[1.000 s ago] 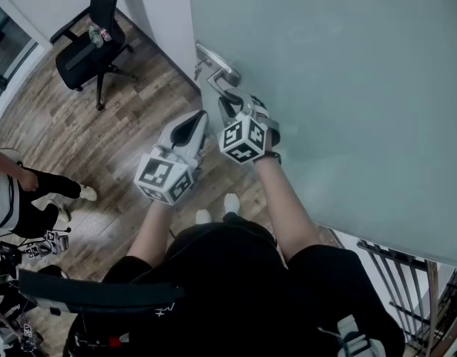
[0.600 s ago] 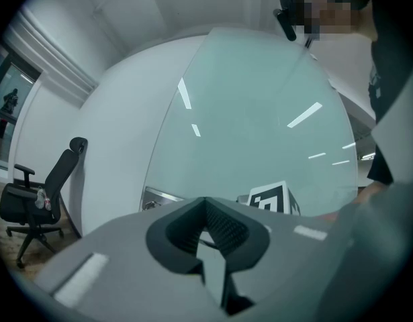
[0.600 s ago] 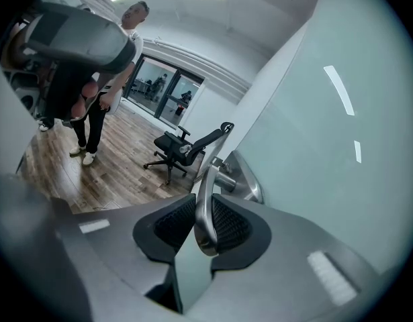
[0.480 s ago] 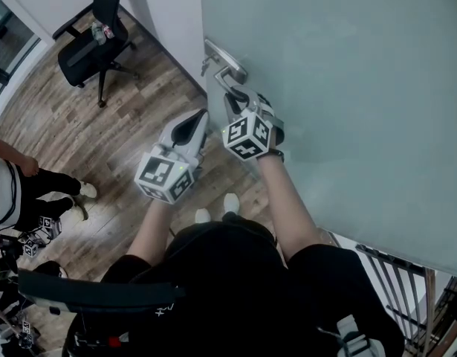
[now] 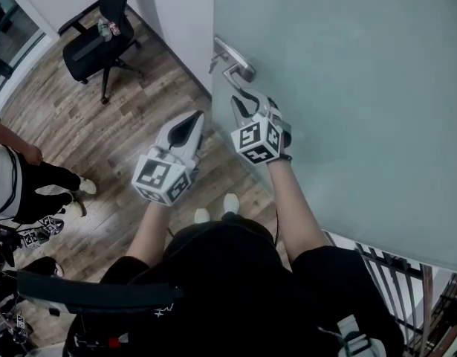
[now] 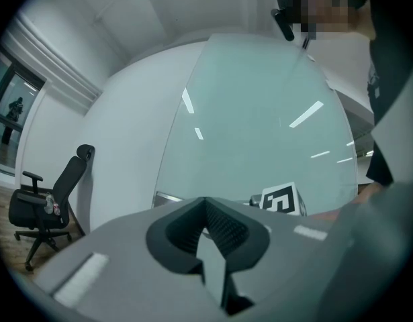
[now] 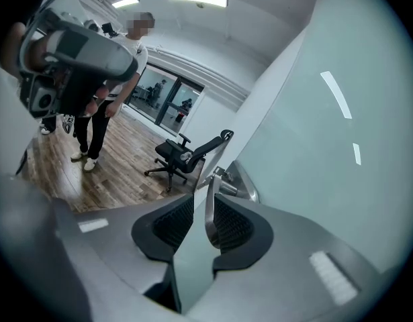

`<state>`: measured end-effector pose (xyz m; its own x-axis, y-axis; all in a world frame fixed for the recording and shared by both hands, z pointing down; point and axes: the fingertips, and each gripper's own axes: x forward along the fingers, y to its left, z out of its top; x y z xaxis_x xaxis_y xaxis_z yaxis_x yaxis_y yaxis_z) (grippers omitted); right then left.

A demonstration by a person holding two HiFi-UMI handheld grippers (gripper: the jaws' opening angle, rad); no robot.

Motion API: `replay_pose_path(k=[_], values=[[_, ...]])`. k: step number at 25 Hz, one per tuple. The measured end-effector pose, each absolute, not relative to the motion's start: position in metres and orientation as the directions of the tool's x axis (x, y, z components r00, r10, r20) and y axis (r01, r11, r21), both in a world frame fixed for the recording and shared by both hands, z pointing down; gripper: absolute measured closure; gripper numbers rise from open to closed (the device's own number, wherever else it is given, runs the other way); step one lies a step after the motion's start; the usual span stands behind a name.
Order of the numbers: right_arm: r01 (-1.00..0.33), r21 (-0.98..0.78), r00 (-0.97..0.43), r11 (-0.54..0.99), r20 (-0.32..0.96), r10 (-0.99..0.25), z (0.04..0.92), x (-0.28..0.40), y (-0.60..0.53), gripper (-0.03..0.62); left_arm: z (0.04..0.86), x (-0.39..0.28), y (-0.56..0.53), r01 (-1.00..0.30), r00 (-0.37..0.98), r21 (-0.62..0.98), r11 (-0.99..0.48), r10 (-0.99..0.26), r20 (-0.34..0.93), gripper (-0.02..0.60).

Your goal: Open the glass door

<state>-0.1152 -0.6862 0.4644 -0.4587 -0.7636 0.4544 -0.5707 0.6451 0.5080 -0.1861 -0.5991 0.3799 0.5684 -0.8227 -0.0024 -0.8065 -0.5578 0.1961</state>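
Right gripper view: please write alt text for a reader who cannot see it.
The right gripper, whose jaws have just been opening, straddles the door handle of a frosted glass door. Behind are a black office chair, wood floor and a standing person.

1. The frosted glass door [image 5: 347, 88] fills the right side, and the white wall [image 5: 176, 13] meets its left edge.
2. The silver metal lever handle [image 5: 234, 59] sits near that edge, between the jaws of the right gripper [image 5: 241, 97], which have just been opening.
3. The left gripper [image 5: 189, 123] hangs left of the right gripper, apart from the door and above the brown wooden floor [image 5: 79, 117].
4. The black office chair [image 5: 102, 36] stands on the floor farther left, beside the wall.
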Motion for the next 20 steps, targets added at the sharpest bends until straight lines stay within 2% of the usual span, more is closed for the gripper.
replay_pose_path(k=[4,11,20], values=[[-0.606,0.463,-0.500,0.647,0.411,-0.762,0.452,-0.126,-0.655,0.508,0.380,-0.210,-0.576,-0.816,0.551,0.198,-0.543,-0.834,-0.021,0.581],[-0.692,0.230,-0.623,0.684,0.288,-0.728,0.416,-0.144,-0.612,0.572,0.375,-0.243,-0.549,-0.839,0.514,0.186,-0.511,-0.857,-0.036,0.581],[-0.678,0.023,-0.719,0.735,0.182,-0.670,0.397,-0.145,-0.569,0.591,0.376,-0.261,-0.526,-0.871,0.461,0.172,-0.460,-0.886,-0.036,0.581]])
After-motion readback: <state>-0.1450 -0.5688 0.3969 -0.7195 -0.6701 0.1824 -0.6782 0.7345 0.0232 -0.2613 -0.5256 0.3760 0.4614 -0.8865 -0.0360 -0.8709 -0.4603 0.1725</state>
